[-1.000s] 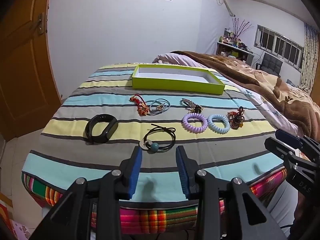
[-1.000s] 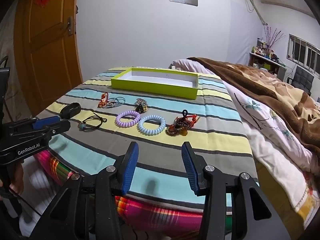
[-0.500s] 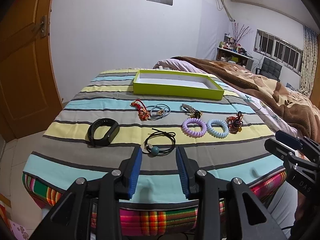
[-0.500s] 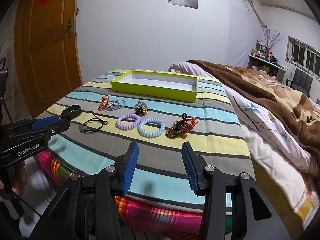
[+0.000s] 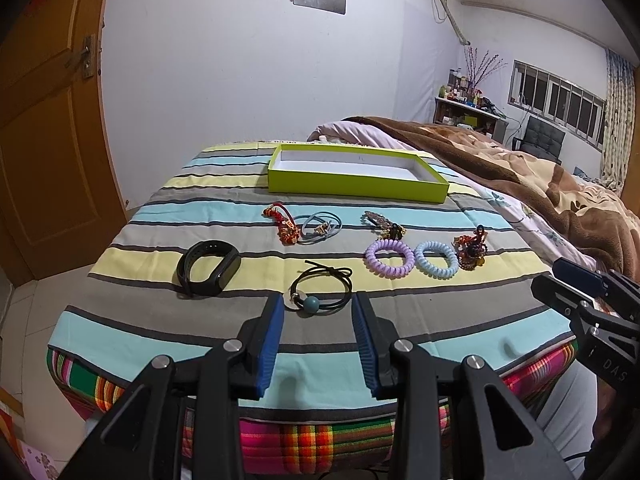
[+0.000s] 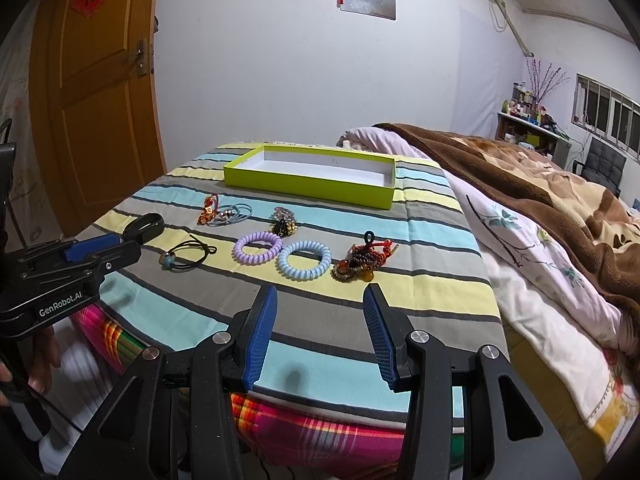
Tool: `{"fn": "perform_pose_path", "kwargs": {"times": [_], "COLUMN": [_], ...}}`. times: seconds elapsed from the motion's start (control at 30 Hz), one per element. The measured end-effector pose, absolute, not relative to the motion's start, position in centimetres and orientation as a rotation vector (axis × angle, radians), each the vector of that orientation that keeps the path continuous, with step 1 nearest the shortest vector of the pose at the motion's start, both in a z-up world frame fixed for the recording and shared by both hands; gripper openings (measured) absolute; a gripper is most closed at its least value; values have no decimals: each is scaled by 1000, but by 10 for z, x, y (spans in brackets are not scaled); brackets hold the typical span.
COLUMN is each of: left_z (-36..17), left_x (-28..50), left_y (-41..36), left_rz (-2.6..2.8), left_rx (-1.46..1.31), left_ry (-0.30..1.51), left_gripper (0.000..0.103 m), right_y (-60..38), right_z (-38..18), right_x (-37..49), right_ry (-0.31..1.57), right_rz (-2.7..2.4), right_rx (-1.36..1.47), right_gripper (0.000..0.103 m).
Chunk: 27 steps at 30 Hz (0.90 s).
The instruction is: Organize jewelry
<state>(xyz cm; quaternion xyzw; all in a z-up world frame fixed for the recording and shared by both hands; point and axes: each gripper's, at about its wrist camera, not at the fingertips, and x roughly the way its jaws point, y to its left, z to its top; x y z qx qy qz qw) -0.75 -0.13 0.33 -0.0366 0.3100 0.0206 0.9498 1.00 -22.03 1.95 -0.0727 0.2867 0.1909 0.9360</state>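
Jewelry lies on a striped cloth. A black hair tie with a teal bead (image 5: 320,292) lies just ahead of my open, empty left gripper (image 5: 319,334). A black wristband (image 5: 208,267) lies to its left. A purple coil tie (image 5: 389,257), a blue coil tie (image 5: 436,259) and a beaded bracelet (image 5: 472,247) lie to the right. A red charm (image 5: 282,224), a grey-blue tie (image 5: 320,227) and a dark beaded piece (image 5: 382,224) lie further back. An empty green box (image 5: 356,184) stands behind them. My right gripper (image 6: 320,330) is open and empty, short of the blue coil tie (image 6: 305,259) and the beaded bracelet (image 6: 360,264).
A bed with a brown blanket (image 6: 540,184) runs along the right side. A wooden door (image 6: 96,92) stands at the left. The cloth's front edge (image 5: 320,404) drops off just under both grippers. The left gripper shows in the right wrist view (image 6: 100,251) at the left edge.
Both grippers have tilted or risen slightly, so the cloth and jewelry sit lower in both views. Both stay open. No item has moved.
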Motion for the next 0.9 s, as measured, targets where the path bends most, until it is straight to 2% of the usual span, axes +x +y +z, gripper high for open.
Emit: {"fn": "perform_pose_path", "kwargs": {"times": [0.9], "left_z": [4], "left_x": [-10], "left_y": [-2], "left_rz": [47], "left_rx": [-78], "left_ry": [620], "left_gripper": [37], "right_y": [-219], "right_z": [19], "right_x": [9], "right_ry": [592], "right_rz": [396], "right_rx": [-150], "right_gripper": [46]}}
